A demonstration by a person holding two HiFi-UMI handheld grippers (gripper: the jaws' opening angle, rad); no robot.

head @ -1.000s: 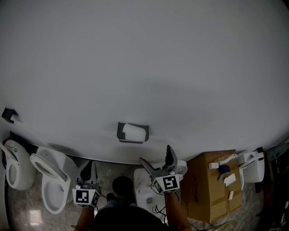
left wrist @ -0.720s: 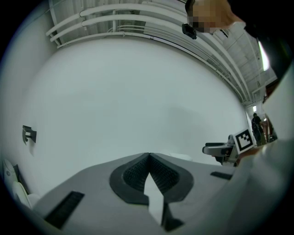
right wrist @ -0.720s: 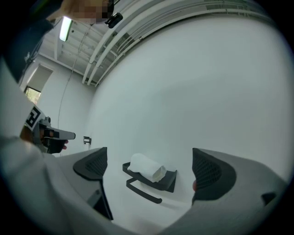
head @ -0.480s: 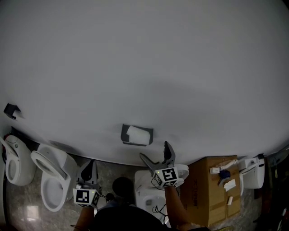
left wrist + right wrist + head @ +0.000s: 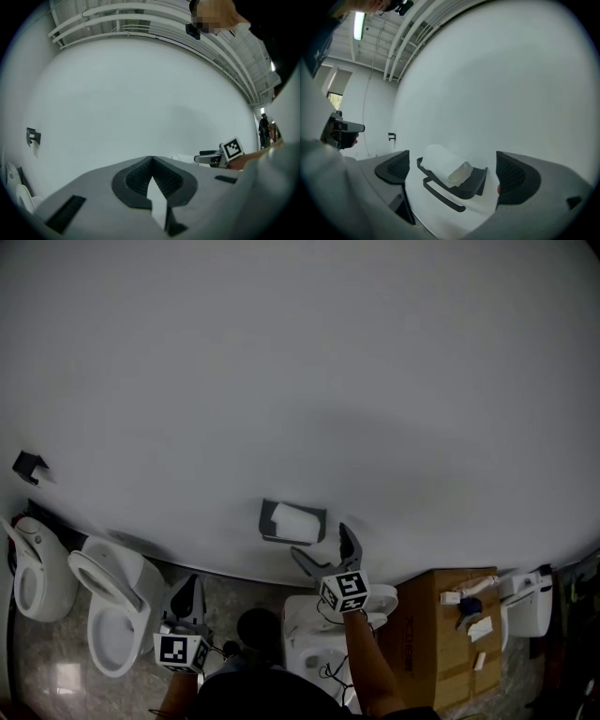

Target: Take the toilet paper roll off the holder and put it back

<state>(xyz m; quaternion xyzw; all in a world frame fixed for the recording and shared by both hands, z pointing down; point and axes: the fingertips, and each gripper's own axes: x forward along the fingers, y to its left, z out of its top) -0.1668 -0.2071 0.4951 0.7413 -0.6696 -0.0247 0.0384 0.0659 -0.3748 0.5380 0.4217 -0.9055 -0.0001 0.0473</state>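
We see the white toilet paper roll (image 5: pixel 443 165) lying on its side on the black wall-mounted holder (image 5: pixel 474 183). It sits just ahead of our right gripper (image 5: pixel 323 548), framed between its spread jaws and not touched by them.

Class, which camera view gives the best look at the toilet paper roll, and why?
The right gripper view: the roll lies large on its holder, between the right gripper's open jaws. The head view shows the roll small and distant. The left gripper view does not clearly show it.
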